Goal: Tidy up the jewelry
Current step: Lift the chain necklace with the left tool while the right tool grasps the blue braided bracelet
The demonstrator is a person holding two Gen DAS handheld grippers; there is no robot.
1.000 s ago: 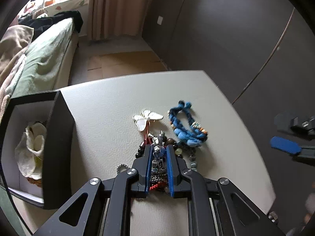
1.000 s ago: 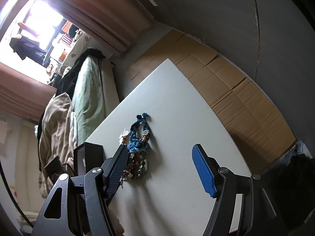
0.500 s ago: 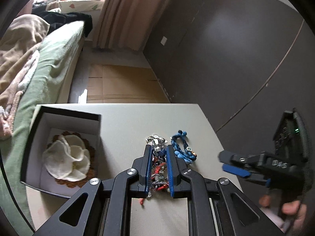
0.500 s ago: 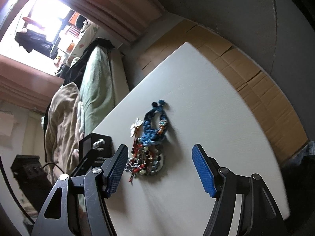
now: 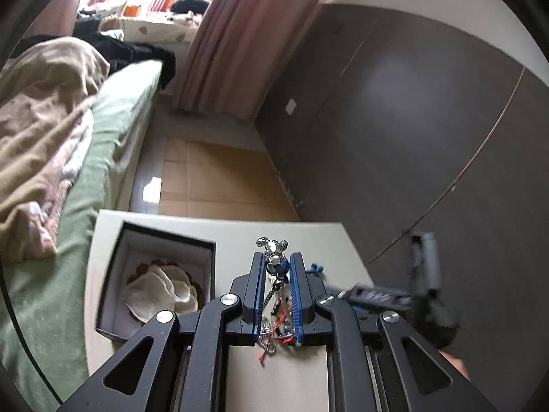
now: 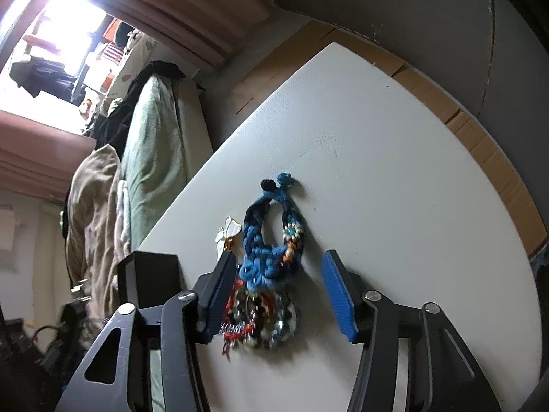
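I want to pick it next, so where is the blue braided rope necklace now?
In the right wrist view, the blue braided rope necklace lies on the white table, left of centre, beside the white butterfly brooch and above a beaded jewelry pile.

Blue braided necklace [image 6: 271, 240] lies on beaded jewelry heap [image 6: 264, 319], flat.

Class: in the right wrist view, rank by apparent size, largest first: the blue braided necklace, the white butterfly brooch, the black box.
1. Black box, though nearness to the camera may inflate it.
2. Blue braided necklace.
3. White butterfly brooch.
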